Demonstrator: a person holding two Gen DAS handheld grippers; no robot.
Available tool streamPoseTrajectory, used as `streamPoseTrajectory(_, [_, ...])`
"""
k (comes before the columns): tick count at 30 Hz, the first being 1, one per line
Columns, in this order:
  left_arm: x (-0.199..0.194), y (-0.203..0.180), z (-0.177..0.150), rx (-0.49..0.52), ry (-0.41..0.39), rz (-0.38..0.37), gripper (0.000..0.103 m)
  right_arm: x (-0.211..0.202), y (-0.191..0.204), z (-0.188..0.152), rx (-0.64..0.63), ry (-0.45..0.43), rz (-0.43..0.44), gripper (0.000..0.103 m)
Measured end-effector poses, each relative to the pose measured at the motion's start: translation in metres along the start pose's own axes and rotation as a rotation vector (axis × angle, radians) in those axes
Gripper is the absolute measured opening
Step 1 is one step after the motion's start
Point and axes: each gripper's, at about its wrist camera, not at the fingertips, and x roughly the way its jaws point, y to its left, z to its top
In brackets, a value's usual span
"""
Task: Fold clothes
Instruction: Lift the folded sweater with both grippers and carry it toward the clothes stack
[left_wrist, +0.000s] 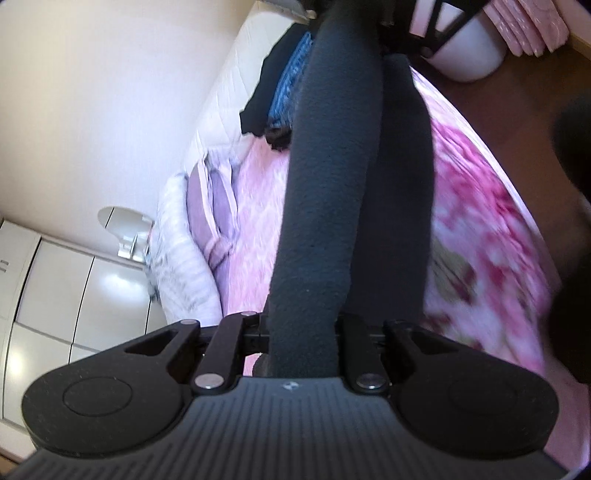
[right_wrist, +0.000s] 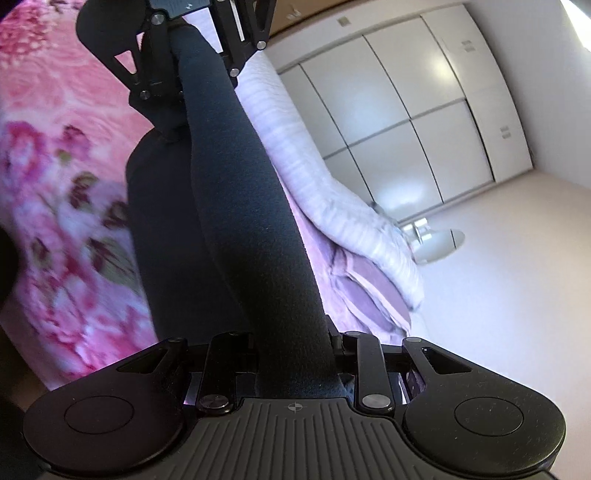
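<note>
Two handheld grippers over a bed, one dark garment (left_wrist: 332, 206) stretched taut between them, lifted clear of the pink floral blanket (left_wrist: 480, 266) underneath. Left gripper (left_wrist: 301, 345) clamped on one end of that garment, jaws drawn close together with the fuzzy charcoal fabric bunched between them and running straight away from the camera as a thick band. At the far end of the band, in the left wrist view, the right gripper (left_wrist: 424, 33) seen from the front at the top edge, black linkage partly cropped. Right gripper (right_wrist: 295, 363) likewise closed on the garment (right_wrist: 251, 206), fabric pinched between its jaws and leading up to the left gripper (right_wrist: 177, 48) at the top of the right wrist view, jaws there tight against the cloth. A second, looser fold of the same dark fabric hanging beside the taut band in both views, lower and in shadow. Blanket blurred, especially near the lower edges. Against the wall beyond the garment in the left wrist view, a small heap of other clothes (left_wrist: 284, 85), black and blue denim-like pieces, resting on a white quilted surface (left_wrist: 236, 81). Lilac pillows (left_wrist: 210, 206) and a pale rumpled duvet (left_wrist: 181, 266) along the bed's far side. White glossy wardrobe doors (right_wrist: 399, 122) behind the bed, a pale round lamp (right_wrist: 439, 242) on the plain wall. Brown wooden floor (left_wrist: 517, 96) beside the bed, with a white rounded container (left_wrist: 469, 55) standing on it.
</note>
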Motion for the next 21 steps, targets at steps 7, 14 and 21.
streamPoseTrajectory(7, [0.099,0.036,0.034,0.062,-0.100,-0.028,0.013,0.066,-0.043,-0.055,0.097,0.020,-0.026,0.026])
streamPoseTrajectory(14, [0.138,0.096,0.060,0.049,-0.103,-0.225,0.013,0.092,-0.114,-0.058,0.189,0.158,0.144,0.026])
streamPoseTrajectory(21, [0.096,0.199,0.093,-0.031,-0.100,-0.383,0.013,0.051,-0.226,-0.007,0.229,0.290,0.276,0.026])
